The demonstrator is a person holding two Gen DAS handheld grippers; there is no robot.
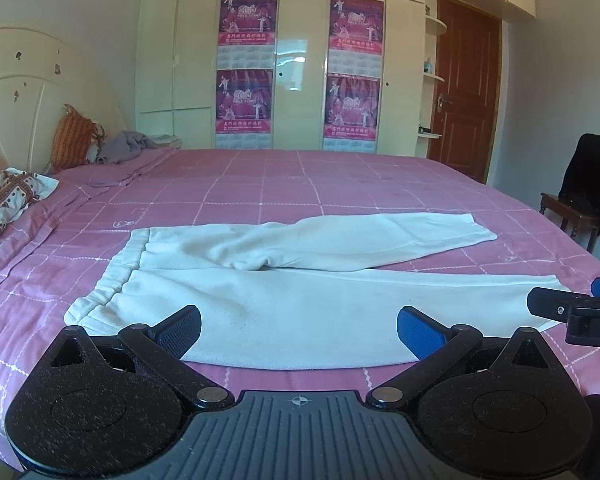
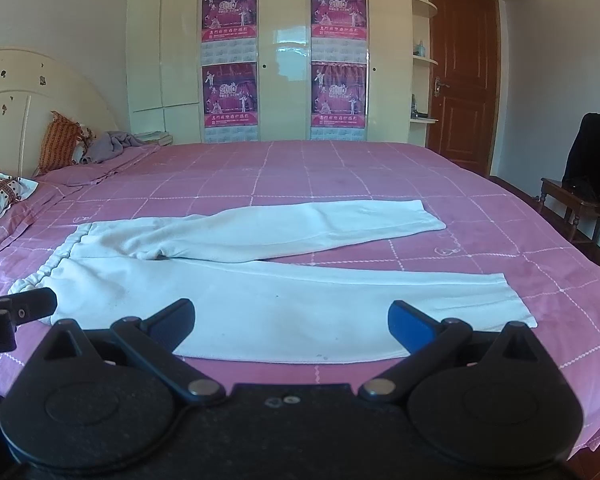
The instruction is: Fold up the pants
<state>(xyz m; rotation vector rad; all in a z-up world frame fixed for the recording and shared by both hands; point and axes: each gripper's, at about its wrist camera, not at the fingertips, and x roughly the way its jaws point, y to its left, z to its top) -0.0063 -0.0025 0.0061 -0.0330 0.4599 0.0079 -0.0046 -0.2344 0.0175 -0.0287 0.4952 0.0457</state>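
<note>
White pants (image 1: 300, 304) lie spread flat on the pink checked bedspread (image 1: 260, 184), waistband to the left, both legs running right, the far leg angled away. My left gripper (image 1: 299, 330) hovers open over the near leg's front edge, nothing between its fingers. The right gripper's fingers (image 1: 548, 304) show at the right edge of this view, near the near leg's cuff. In the right wrist view the pants (image 2: 280, 308) lie the same way, and my right gripper (image 2: 291, 322) is open and empty above the near leg. The left gripper's finger (image 2: 24, 306) appears at the left, by the waistband.
Pillows (image 1: 72, 140) and a grey crumpled cloth (image 1: 128, 146) sit by the headboard (image 1: 28, 80) at the far left. A wardrobe with posters (image 1: 300, 68) and a brown door (image 1: 466, 88) stand behind the bed. A wooden chair with dark clothing (image 1: 588, 192) is at the right.
</note>
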